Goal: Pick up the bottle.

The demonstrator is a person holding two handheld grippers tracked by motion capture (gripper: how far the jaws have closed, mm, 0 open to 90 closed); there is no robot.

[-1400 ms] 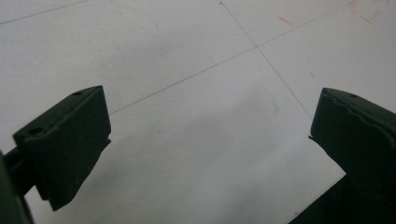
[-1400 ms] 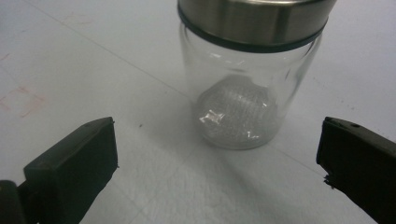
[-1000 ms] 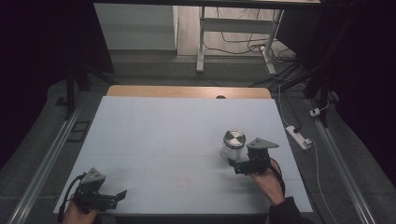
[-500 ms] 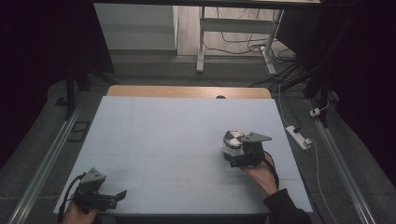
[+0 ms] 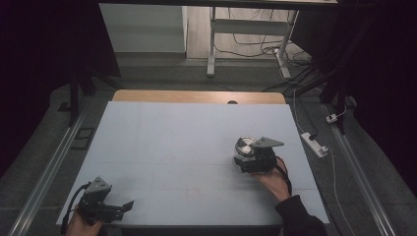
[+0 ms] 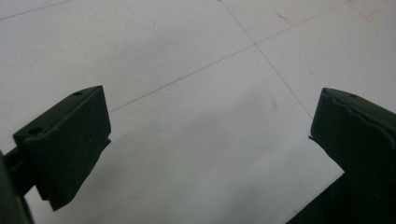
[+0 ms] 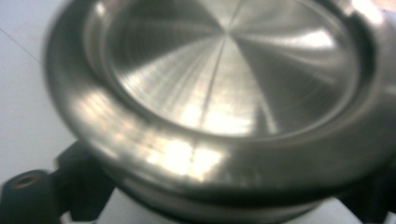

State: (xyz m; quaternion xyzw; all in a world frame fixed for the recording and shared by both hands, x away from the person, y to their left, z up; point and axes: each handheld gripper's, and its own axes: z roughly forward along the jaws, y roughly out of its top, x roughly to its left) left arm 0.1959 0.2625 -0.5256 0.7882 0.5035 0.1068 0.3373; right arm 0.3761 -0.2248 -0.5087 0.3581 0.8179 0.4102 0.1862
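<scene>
Dim room, evenly lit pale counter (image 5: 187, 147); the metal lid (image 7: 224, 93) shows glare streaks and close-up blur.

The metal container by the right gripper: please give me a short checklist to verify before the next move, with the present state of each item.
1. Right gripper has reached the metal container: ok; its jaws sit on either side, below the lid rim, in the right gripper view.
2. Jaws closed firmly on the container: cannot tell; the lid hides the contact.
3. Container upright on the table: cannot tell; it looks slightly tilted.
4. Lid seated: ok, as far as visible.
5. Left gripper out of the way: ok; open, holding nothing, at the near left corner.
6. Table around the container clear: ok.
</scene>
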